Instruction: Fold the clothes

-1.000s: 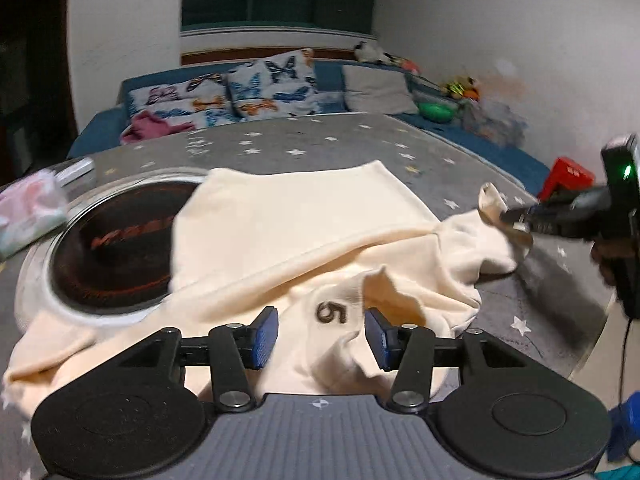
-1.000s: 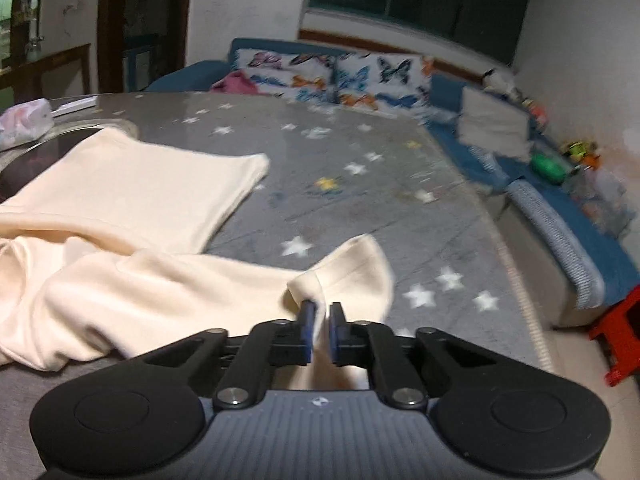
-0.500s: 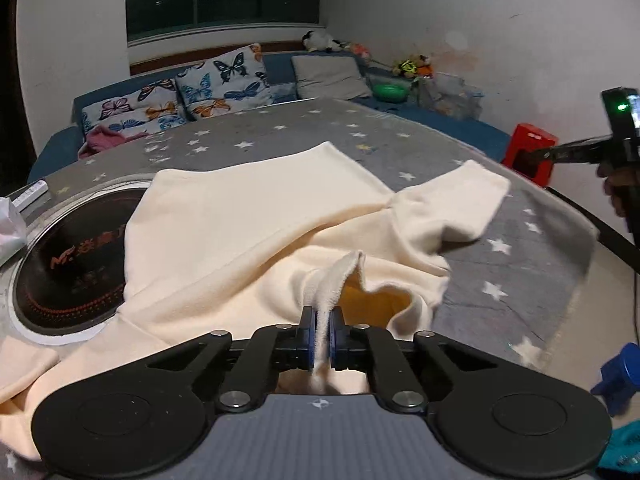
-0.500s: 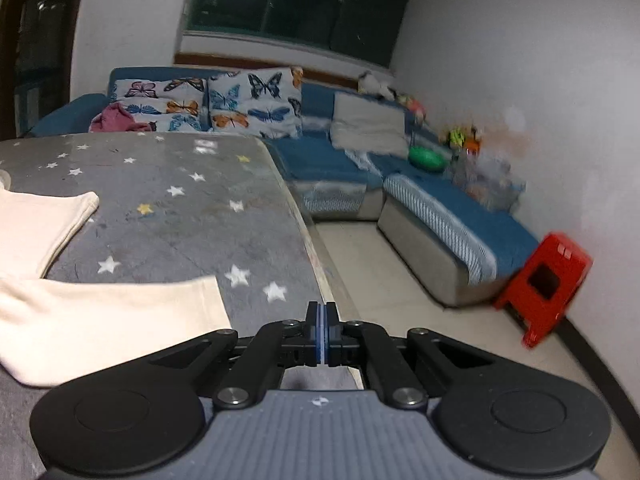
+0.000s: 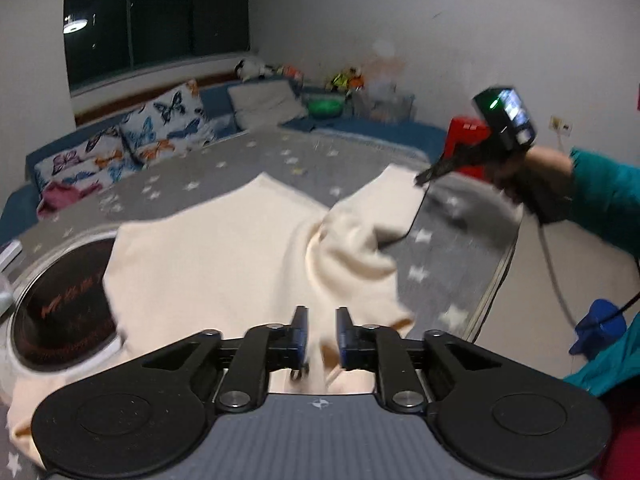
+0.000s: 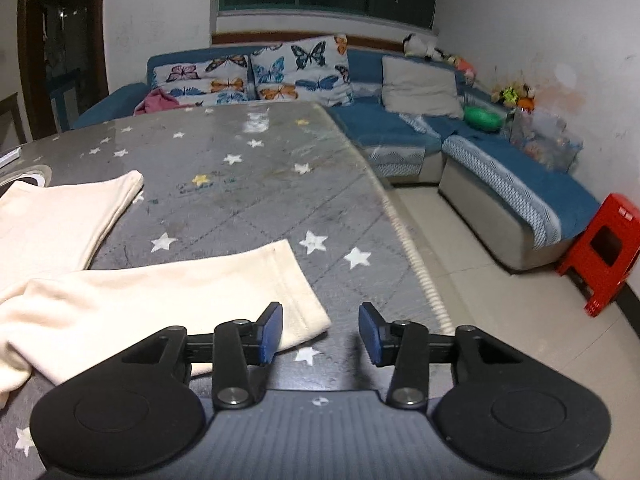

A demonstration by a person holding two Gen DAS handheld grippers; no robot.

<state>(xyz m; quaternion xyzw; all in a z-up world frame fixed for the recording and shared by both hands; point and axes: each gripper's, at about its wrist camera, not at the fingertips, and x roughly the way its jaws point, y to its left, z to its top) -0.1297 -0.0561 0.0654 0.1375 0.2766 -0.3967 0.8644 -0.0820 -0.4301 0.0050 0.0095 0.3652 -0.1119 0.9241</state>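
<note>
The left gripper (image 5: 322, 330) is opening, the cream cotton garment (image 5: 224, 256) loose between its jaws. The right gripper (image 6: 320, 332) is opening, empty, the garment's sleeve (image 6: 168, 304) just left of it on the grey star-patterned table (image 6: 248, 200).

Our left wrist view, low and close over the cream garment (image 5: 224, 256), facing the sofa (image 5: 120, 148), our right wrist view sharing both, table (image 6: 248, 200) edge nearer

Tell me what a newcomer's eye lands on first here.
A rumpled cream cotton garment sprawls over the grey star-printed table cover, one sleeve reaching toward the table's right edge. Behind it, white butterfly-print cushions lean on the blue sofa, and a red plastic stool stands on the floor at right.
</note>
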